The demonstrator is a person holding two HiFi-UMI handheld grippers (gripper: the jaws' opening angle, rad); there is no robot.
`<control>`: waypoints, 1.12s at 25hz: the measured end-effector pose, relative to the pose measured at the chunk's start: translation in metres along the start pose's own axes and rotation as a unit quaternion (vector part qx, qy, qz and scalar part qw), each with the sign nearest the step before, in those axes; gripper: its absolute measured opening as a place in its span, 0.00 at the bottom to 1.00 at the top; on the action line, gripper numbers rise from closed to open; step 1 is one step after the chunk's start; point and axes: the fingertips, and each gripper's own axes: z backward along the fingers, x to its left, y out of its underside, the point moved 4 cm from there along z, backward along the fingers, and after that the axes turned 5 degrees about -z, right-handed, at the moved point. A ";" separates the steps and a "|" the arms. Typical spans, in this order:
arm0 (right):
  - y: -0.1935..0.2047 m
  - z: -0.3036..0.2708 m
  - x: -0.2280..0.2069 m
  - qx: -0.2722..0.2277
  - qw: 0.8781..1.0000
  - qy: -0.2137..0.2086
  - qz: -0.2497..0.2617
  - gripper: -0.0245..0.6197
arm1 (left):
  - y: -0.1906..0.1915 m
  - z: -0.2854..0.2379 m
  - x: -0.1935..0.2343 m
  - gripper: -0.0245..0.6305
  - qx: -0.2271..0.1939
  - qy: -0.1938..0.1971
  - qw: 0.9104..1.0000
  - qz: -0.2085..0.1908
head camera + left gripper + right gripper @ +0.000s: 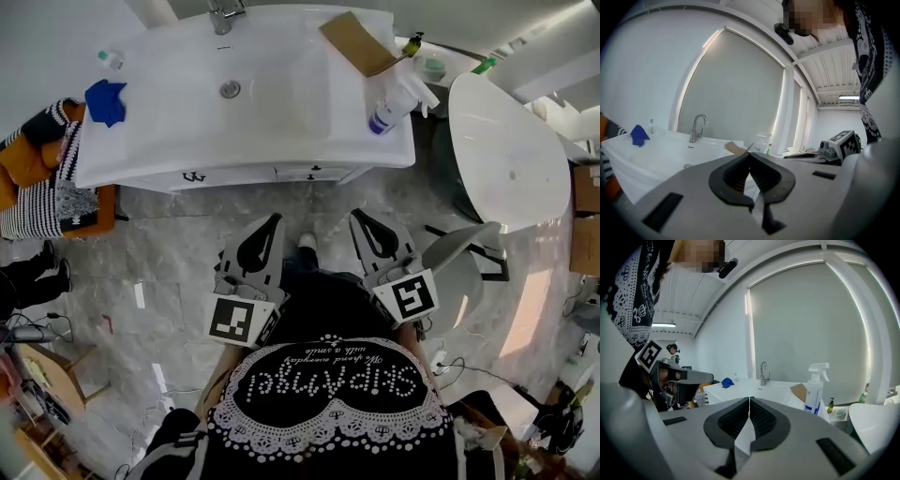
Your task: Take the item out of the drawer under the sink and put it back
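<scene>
The white sink cabinet [281, 131] stands ahead of me, its drawer front [244, 175] closed, with two small black handles [193, 176]. The item inside is hidden. My left gripper [275, 218] and right gripper [356, 215] hover side by side over the floor, a short way in front of the cabinet and pointing at it. Both are shut and hold nothing. In the left gripper view the jaw tips [750, 154] meet, with the faucet [697, 127] beyond them. The right gripper [749, 399] is likewise closed and empty.
On the sink top lie a blue cloth [105, 100], a small bottle [111, 59], a cardboard piece [359, 42] and a spray bottle [398, 98]. A white bathtub [511, 150] stands to the right. Striped and orange clothing [42, 169] lies at the left.
</scene>
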 end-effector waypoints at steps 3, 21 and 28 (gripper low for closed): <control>0.000 -0.002 0.000 0.003 1.000 0.008 -0.005 0.07 | -0.001 -0.001 0.003 0.04 0.003 0.006 1.000 -0.002; -0.006 -0.011 0.033 -0.009 0.999 0.024 -0.021 0.07 | -0.013 0.016 0.026 0.04 0.014 0.032 0.999 -0.005; -0.006 -0.020 0.045 0.000 0.999 0.023 -0.023 0.07 | -0.006 0.027 0.041 0.04 0.033 0.027 0.999 -0.001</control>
